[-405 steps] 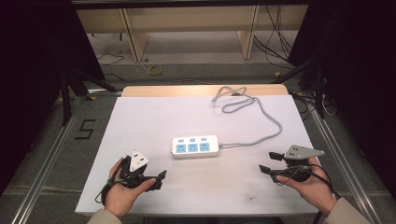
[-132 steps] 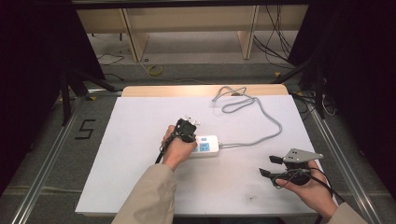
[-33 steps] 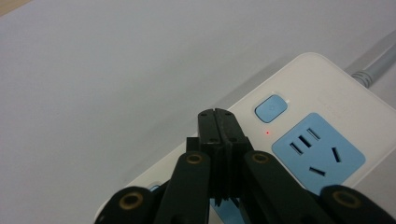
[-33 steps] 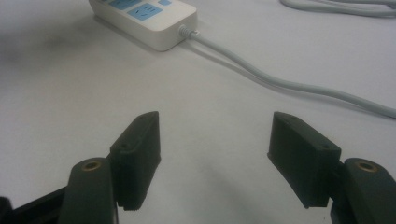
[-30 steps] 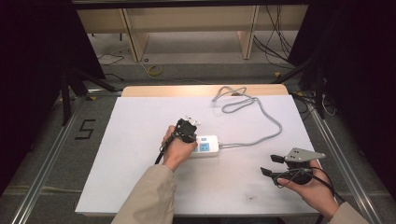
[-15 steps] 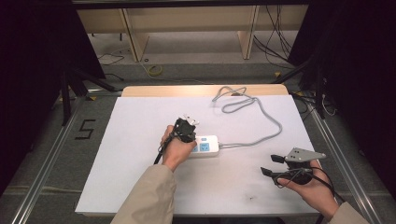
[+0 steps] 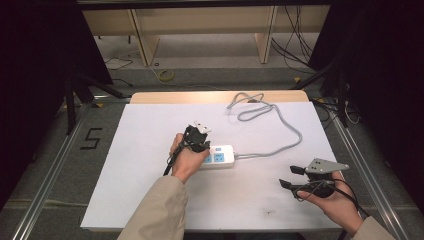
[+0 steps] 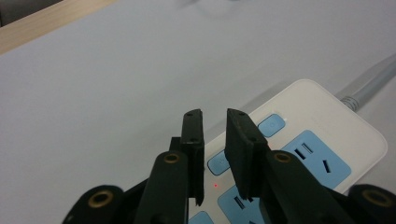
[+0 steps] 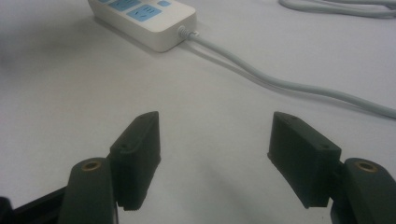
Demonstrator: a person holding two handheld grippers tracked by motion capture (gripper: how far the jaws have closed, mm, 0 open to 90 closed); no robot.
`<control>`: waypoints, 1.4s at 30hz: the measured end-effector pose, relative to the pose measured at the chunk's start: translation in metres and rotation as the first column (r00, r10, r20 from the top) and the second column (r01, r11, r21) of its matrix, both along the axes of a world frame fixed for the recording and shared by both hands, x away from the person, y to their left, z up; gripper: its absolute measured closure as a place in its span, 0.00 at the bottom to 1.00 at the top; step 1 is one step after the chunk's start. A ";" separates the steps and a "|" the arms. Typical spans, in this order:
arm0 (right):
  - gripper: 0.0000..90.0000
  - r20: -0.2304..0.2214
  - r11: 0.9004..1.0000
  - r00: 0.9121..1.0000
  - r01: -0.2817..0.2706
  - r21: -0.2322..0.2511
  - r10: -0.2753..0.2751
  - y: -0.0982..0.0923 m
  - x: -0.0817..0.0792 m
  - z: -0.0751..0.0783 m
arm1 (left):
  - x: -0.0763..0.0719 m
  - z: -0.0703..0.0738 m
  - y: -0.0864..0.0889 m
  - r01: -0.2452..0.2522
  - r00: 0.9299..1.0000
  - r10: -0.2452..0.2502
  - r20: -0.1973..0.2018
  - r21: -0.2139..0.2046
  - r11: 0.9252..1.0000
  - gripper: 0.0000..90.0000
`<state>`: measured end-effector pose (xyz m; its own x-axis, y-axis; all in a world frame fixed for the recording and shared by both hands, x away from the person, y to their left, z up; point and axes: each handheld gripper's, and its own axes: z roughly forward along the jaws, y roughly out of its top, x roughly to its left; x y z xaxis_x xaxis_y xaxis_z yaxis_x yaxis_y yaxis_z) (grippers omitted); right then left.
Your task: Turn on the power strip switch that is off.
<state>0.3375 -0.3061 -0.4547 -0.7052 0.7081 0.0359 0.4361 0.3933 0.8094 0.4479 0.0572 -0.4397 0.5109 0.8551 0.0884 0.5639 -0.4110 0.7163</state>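
A white power strip (image 7: 222, 156) with blue sockets lies mid-table, and its grey cable (image 7: 286, 125) loops off to the far edge. My left gripper (image 7: 202, 149) points down over the strip's left end. In the left gripper view the strip (image 8: 327, 140) lies right under the left gripper (image 8: 215, 116). Its jaws have just been opening: a narrow gap, nothing between them, above a small blue switch (image 8: 218, 162). My right gripper (image 7: 288, 176) rests open near the front right, its jaws wide and empty. From the right gripper (image 9: 212, 126) the strip (image 9: 144, 18) and cable (image 9: 289, 84) lie farther off.
A white sheet (image 7: 140, 165) covers the table, with a strip of bare wood (image 7: 200, 96) at the far edge. Metal rails (image 7: 47, 175) run along both sides. Wooden shelving legs (image 7: 142, 40) and floor cables (image 7: 295, 45) stand beyond the table.
Since the oldest frame my left hand has gone from the table's front left to the power strip. Over the last second nothing visibly shifts in the high view. The right hand has stayed put.
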 end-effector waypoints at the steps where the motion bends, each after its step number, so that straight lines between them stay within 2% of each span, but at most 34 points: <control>1: 0.38 0.000 1.000 1.000 0.000 0.000 0.000 0.000 0.000 0.000 | 0.000 0.000 0.000 0.000 1.000 0.000 0.000 -0.004 1.000 0.83; 4: 0.38 0.001 1.000 1.000 0.000 0.000 0.000 0.000 0.000 0.000 | -0.001 0.002 0.001 0.001 1.000 -0.001 -0.003 -0.030 1.000 0.78; 7: 0.38 0.002 1.000 1.000 0.000 0.002 0.000 0.000 0.000 0.000 | -0.002 0.004 0.002 0.011 1.000 -0.012 -0.007 -0.087 0.996 0.72; 9: 0.38 0.001 1.000 1.000 0.000 0.002 0.000 0.000 0.000 0.000 | -0.003 0.006 0.003 0.008 1.000 -0.008 -0.002 -0.098 0.995 0.68; 12: 0.38 0.002 1.000 1.000 -0.001 0.001 0.001 -0.001 0.000 0.000 | -0.003 0.006 0.004 0.008 1.000 -0.007 0.010 -0.100 0.995 0.61; 21: 0.38 0.004 1.000 1.000 0.006 0.005 -0.006 -0.002 0.000 0.001 | -0.010 0.012 0.012 0.021 0.999 -0.018 0.043 -0.054 0.998 0.43; 24: 0.38 0.004 1.000 1.000 0.005 0.005 -0.005 -0.002 0.000 0.001 | -0.013 0.015 0.014 0.020 0.998 -0.017 0.054 -0.067 0.998 0.42; 32: 0.38 0.006 1.000 1.000 0.004 0.003 -0.004 -0.002 0.000 0.001 | -0.019 0.017 0.017 0.035 0.998 -0.033 0.051 -0.032 0.999 0.37; 37: 0.38 0.006 1.000 1.000 0.004 0.004 -0.004 -0.002 0.000 0.001 | -0.023 0.019 0.019 0.037 0.996 -0.032 0.088 -0.048 0.998 0.37; 42: 0.38 0.007 1.000 1.000 0.004 0.005 -0.004 -0.002 0.000 0.001 | -0.027 0.019 0.021 0.044 0.995 -0.040 0.088 -0.045 0.998 0.36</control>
<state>0.3370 -0.3081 -0.4534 -0.7028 0.7105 0.0345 0.4322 0.3880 0.8141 0.4208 0.0785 -0.4203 0.5384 0.8374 0.0945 0.4816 -0.3977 0.7810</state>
